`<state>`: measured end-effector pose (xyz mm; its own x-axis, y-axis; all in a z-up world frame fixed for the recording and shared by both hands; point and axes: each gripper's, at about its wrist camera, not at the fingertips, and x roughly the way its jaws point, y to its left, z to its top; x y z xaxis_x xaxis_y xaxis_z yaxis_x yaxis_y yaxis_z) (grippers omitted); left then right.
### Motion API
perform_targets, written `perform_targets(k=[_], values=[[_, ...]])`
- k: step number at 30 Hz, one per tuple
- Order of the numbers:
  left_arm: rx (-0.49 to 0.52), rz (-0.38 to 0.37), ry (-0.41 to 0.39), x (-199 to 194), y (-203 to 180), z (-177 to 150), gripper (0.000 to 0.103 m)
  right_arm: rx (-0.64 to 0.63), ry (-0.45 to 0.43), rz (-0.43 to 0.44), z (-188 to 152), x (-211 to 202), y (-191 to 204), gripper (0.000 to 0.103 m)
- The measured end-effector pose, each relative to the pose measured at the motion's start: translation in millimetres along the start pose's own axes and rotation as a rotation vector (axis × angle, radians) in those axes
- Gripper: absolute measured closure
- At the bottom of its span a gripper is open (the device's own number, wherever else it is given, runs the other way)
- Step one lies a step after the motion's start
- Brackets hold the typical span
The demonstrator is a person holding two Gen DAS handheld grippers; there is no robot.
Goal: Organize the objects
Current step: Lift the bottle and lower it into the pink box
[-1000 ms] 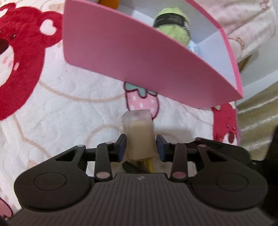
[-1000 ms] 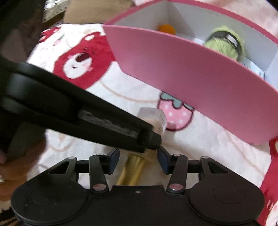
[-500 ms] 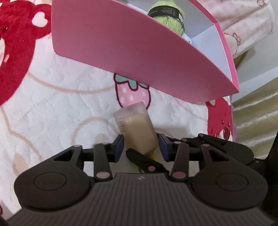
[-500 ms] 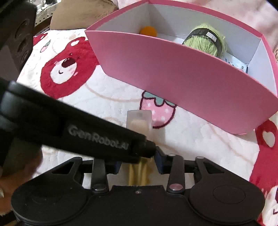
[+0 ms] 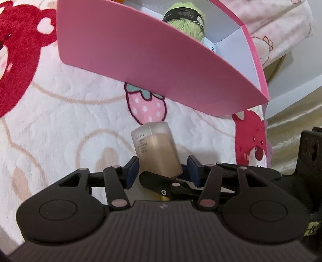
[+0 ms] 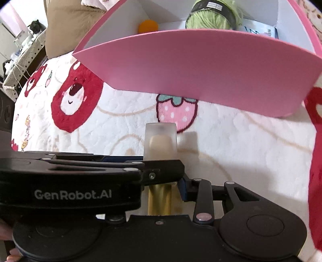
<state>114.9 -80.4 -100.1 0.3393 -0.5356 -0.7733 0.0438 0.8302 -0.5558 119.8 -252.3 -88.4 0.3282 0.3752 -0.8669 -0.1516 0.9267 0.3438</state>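
Handover in progress on the frosted bottle (image 5: 157, 151), held above the blanket (image 5: 60, 125) just short of the pink box (image 5: 140, 60). Left gripper (image 5: 163, 169) jaws are opening, pads apart, bottle between them but seemingly free. Right gripper (image 6: 161, 187) jaws are closing around the gold cap (image 6: 160, 198); whether its pads are pressing yet, I cannot tell, the near finger is hidden behind the left one. My read: confirm right grip first, then slide left straight back, no twist. Lift over the box wall, drop beside the yarn (image 6: 211, 18).
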Motion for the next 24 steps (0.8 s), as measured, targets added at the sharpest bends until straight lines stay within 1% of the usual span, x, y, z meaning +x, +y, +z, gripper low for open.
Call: perform_targets(k=[2,4,6,9,15,20,24], values=[[-0.004,0.002,0.001,-5.8,-1.1,-1.9,0.057,0.000,-0.015,0.002,-4.0,-6.9,3.1,0.062],[0.004,0.003,0.002,-14.7,-4.1,-4.0,0.057,-0.009,-0.046,0.002,-10.2,-16.5,9.8,0.062],[0.028,0.013,0.006,-24.8,-10.5,-6.6,0.057,-0.004,-0.075,0.011,-17.7,-27.2,15.5,0.062],[0.094,0.039,0.002,-42.4,-23.7,-12.7,0.057,0.016,-0.115,0.029,-28.9,-42.6,22.0,0.062],[0.181,0.052,-0.016,-71.9,-44.7,-26.0,0.057,0.026,-0.188,0.031,-48.3,-72.9,36.5,0.062],[0.232,0.061,-0.035,-96.9,-59.4,-33.7,0.057,0.021,-0.234,0.028,-56.7,-93.0,50.8,0.062],[0.266,0.077,-0.054,-114.4,-72.1,-33.9,0.057,0.004,-0.267,0.025,-55.8,-109.4,62.7,0.062]])
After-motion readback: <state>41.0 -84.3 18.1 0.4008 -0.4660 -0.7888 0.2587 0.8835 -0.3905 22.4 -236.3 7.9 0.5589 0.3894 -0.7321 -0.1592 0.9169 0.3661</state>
